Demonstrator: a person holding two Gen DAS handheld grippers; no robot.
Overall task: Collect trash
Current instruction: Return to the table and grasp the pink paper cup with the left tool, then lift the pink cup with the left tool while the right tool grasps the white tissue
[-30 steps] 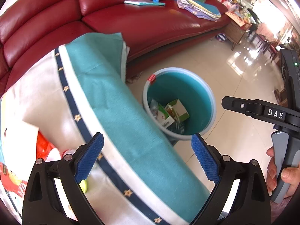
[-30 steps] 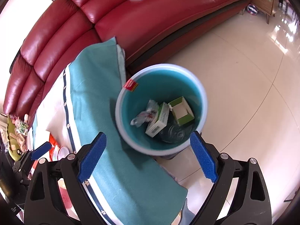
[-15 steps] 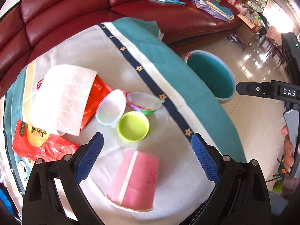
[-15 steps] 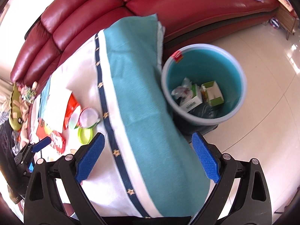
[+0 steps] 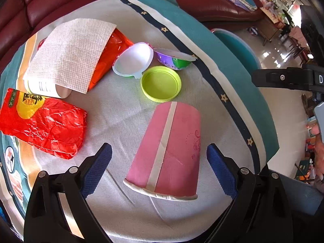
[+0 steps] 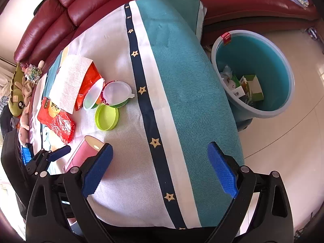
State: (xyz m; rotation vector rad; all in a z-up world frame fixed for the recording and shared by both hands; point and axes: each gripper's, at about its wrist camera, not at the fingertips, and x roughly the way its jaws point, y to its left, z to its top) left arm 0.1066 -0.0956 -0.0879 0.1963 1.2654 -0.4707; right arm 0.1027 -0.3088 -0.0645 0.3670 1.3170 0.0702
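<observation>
A pink paper cup (image 5: 168, 151) lies on its side on the clothed table, between the open fingers of my left gripper (image 5: 159, 168). Beyond it lie a green lid (image 5: 161, 84), a white lid (image 5: 133, 59), a purple-green tub (image 5: 174, 59), a red wrapper (image 5: 43, 123) and a paper towel (image 5: 68, 54) over an orange packet (image 5: 109, 52). My right gripper (image 6: 160, 172) is open and empty above the table's teal edge (image 6: 192, 85). The teal bin (image 6: 269, 58) stands on the floor at the right with boxes inside. The cup (image 6: 85, 151) also shows in the right wrist view.
A red leather sofa (image 6: 60, 10) curves behind the table. Plush toys (image 6: 20, 93) sit at the far left. Shiny tiled floor (image 6: 293, 141) lies around the bin. The right gripper's body (image 5: 293, 79) shows at the right edge of the left view.
Both grippers have swung from over the bin back to the table. My left gripper has come down close around the pink cup; both stay open.
</observation>
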